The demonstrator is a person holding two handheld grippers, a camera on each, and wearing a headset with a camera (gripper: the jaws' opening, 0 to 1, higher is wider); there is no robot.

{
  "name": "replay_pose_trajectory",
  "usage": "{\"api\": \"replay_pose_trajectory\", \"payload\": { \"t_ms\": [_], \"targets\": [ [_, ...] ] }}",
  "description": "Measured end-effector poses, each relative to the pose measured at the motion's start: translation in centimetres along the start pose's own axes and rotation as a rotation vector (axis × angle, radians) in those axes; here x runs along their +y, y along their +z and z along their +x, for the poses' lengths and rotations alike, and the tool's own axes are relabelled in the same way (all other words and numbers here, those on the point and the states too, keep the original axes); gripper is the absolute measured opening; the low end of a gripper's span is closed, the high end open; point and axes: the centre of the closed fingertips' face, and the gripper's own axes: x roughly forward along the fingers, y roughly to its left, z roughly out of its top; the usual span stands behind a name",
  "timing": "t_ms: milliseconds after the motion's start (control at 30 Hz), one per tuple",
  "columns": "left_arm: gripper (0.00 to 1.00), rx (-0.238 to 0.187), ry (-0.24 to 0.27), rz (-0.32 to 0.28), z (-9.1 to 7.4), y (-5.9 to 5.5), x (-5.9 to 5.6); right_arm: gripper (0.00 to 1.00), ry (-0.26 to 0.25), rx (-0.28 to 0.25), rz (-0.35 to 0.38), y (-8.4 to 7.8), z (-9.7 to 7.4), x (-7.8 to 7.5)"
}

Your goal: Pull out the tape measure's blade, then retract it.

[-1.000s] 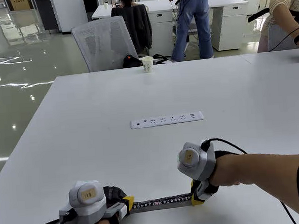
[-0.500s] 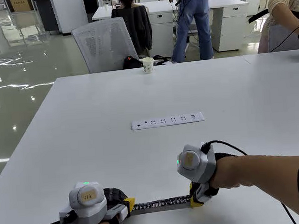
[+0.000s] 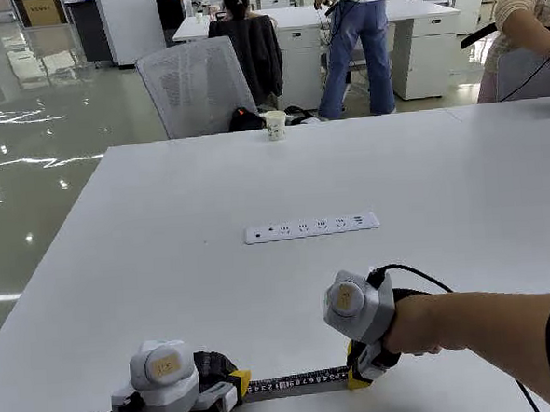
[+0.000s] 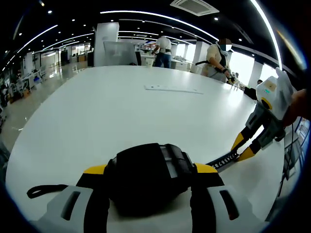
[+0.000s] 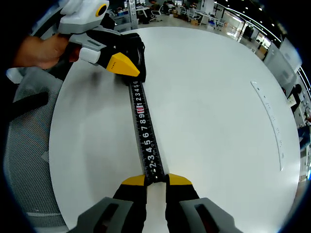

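**Tape measure with blade partly drawn.** The tape measure [image 4: 148,177], black-cased, sits near the front edge of the white table [image 3: 254,170]. The jaws of the left gripper [image 3: 231,380] are closed around its body. Its blade [image 5: 145,131] runs flat along the tabletop to the right gripper [image 5: 155,180], whose jaws are pinched together on the blade's end, just past the lowest numerals. We judge the pull to be partly made, with the retraction not yet begun.

**Hazards, as we judge them.**
- (a) The thin end may slip from the right jaws, since the hold is narrow and the spring draws toward the case. The blade would then whip back unchecked.
- (b) The rounded case may twist in the left jaws if the pull strays off the blade's line.
- (c) Lifting the end as the span lengthens may buckle the blade.
- (d) Letting go at once, rather than feeding the blade home, may slam its end into the case.

**Count.** We count one tape measure, one blade and two grippers. There is also one power strip [image 3: 311,227] mid-table, one paper cup [image 3: 275,124] at the far edge, and one mesh chair [image 3: 198,85] beyond it.
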Motion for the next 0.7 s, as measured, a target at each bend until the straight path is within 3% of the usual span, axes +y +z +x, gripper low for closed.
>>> {"api": "replay_pose_trajectory", "payload": {
  "t_ms": [700],
  "targets": [
    [0.63, 0.004, 0.000, -0.002, -0.02, -0.04, -0.04, 0.11, -0.007, 0.001, 0.008, 0.55, 0.28, 0.06]
  ]
}}
